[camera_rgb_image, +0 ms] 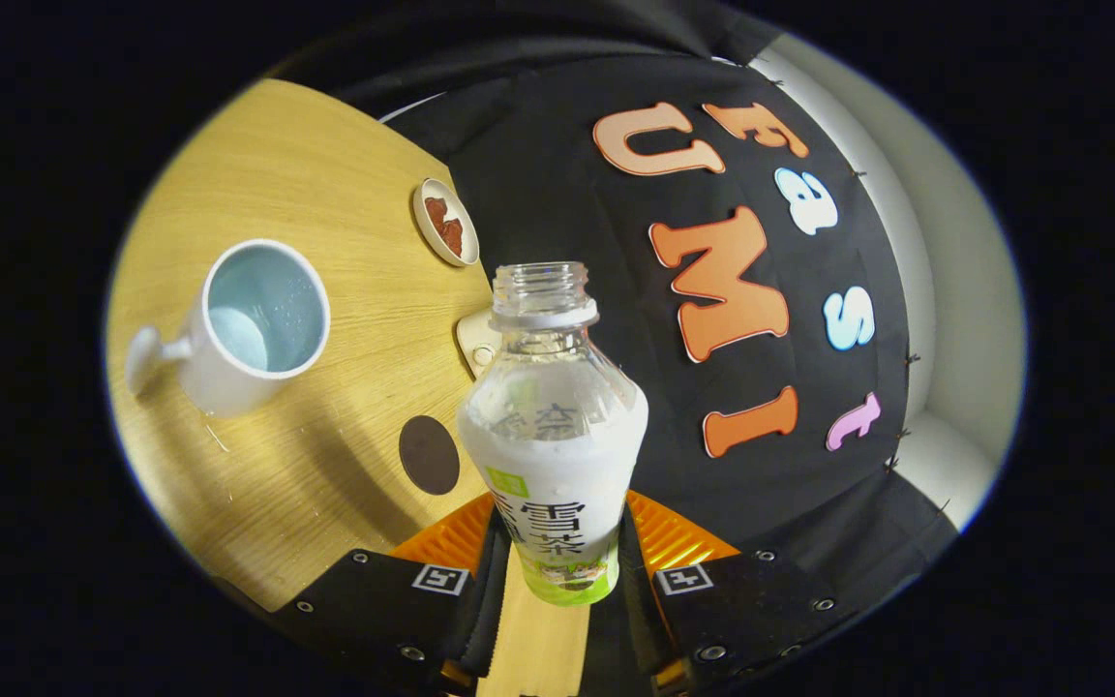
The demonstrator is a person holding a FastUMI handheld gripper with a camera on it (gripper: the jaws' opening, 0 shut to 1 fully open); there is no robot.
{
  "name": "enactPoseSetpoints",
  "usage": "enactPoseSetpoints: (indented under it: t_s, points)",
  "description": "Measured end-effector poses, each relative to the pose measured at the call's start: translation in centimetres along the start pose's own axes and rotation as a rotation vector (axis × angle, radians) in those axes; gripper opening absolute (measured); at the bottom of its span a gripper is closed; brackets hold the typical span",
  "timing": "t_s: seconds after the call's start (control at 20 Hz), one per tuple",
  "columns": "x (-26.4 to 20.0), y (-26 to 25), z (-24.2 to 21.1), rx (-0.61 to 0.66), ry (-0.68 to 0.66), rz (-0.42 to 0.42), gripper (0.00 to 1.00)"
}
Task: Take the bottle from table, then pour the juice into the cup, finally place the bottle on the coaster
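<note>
My gripper (557, 566) is shut on an uncapped clear plastic bottle (553, 436), both fingers pressing on its labelled lower body. The bottle holds whitish juice up to its shoulder and is lifted off the wooden table (325, 174), with the whole view tilted. A white mug (248, 334) with a pale blue inside and a handle stands on the table to the left of the bottle, a little pale liquid in its bottom. A round dark brown coaster (429, 454) lies on the table between the mug and my fingers, just left of the bottle.
A small white dish (445, 222) with reddish-brown pieces sits beyond the mug near the table's far edge. A pale flat object (476, 344) peeks out behind the bottle's neck. The booth's black cloth wall hangs past the table on the right.
</note>
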State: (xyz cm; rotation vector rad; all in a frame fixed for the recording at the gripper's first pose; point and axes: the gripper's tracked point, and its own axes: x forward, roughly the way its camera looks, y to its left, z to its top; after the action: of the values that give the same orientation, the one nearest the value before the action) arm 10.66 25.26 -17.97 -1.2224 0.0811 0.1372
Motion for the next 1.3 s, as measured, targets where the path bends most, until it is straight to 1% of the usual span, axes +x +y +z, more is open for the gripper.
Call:
enactPoseSetpoints:
  t_s: [0.3,0.55,0.75,0.9,1.05,1.3]
  points:
    - [-0.3,-0.3,1.2,-0.178,-0.047,-0.066,0.56]
    - [0.0,0.7,1.7,-0.247,-0.054,-0.06,0.56]
    - [0.0,0.0,2.1,-0.352,-0.07,-0.112,0.56]
    - [0.1,0.3,1.7,-0.36,-0.064,-0.102,0.56]
    - [-0.1,-0.4,2.0,-0.403,-0.071,-0.127,0.56]
    - [0.2,0.3,1.8,-0.413,-0.069,-0.105,0.56]
